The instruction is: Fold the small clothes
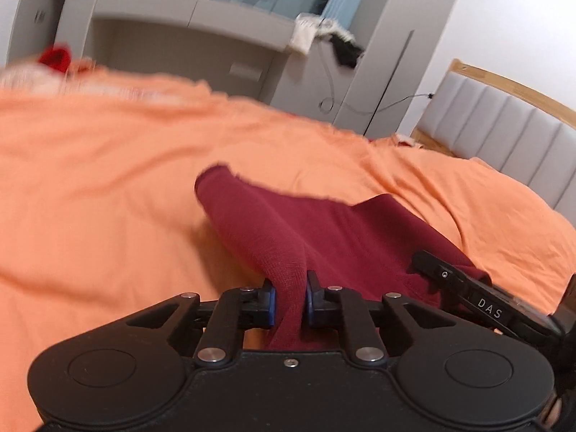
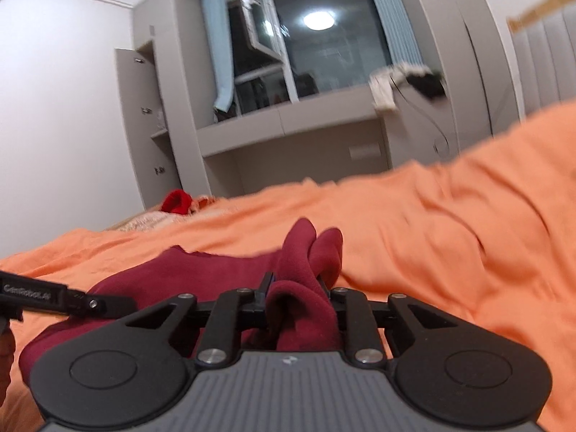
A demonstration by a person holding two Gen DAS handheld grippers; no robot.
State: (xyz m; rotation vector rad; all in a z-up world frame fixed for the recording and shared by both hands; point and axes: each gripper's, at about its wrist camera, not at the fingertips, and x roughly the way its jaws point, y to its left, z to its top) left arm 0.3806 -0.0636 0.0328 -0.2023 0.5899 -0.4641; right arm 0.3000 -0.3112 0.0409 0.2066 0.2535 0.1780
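an orange bedsheet (image 1: 108,180) covers the bed and fills the middle and lower part of both views, rumpled into soft folds. on it lies a dark red garment (image 1: 324,230), in the lower centre of each frame. the left gripper (image 1: 290,297) is clamped on a bunched ridge of that cloth, blue pads pressing both sides. the right gripper (image 2: 294,297) pinches another thick fold of it (image 2: 298,288), and shows as a black bar at the lower right of the left wrist view. beyond the bed, grey built-in cabinets (image 2: 288,133) frame a dark window (image 2: 324,54) with pale blue curtains (image 2: 392,18) at the top of the frame. a padded grey headboard (image 1: 504,136) with a wooden rim stands at the right edge. a bright red item (image 2: 176,201), too blurred to name, sits at the bed's far left edge. white and black cloths (image 1: 324,37) drape over a cabinet ledge at the upper right.
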